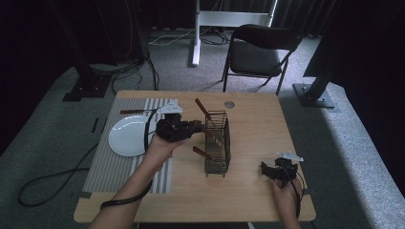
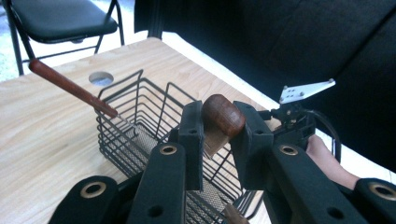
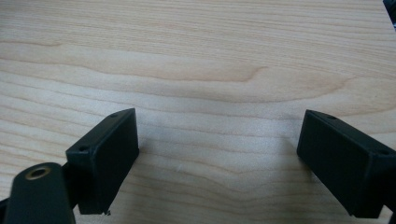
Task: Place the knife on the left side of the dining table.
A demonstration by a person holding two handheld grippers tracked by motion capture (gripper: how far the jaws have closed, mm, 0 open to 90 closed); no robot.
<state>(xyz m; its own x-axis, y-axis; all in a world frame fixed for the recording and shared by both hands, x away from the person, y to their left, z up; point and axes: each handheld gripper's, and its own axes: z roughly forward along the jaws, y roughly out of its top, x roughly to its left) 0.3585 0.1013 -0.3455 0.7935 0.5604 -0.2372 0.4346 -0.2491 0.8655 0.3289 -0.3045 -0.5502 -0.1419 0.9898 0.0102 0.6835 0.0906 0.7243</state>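
Note:
A black wire basket [image 1: 217,143] stands in the middle of the wooden table [image 1: 253,119]. My left gripper [image 1: 199,128] hovers at its left rim, shut on the rounded brown wooden handle [image 2: 223,116] of a utensil whose lower end hangs down into the basket [image 2: 135,121]. A second wooden-handled utensil [image 2: 70,86] leans out of the basket's far corner [image 1: 203,109], and a third handle [image 1: 200,152] pokes out on its near left side. My right gripper [image 1: 268,171] rests low over bare wood at the front right, jaws wide open [image 3: 219,154] with nothing between them.
A striped placemat [image 1: 110,167] covers the table's left side, with a white plate [image 1: 126,136] on it and one more wooden-handled utensil [image 1: 131,112] at its far edge. A round hole [image 1: 229,104] sits near the table's far edge. A folding chair [image 1: 260,52] stands beyond.

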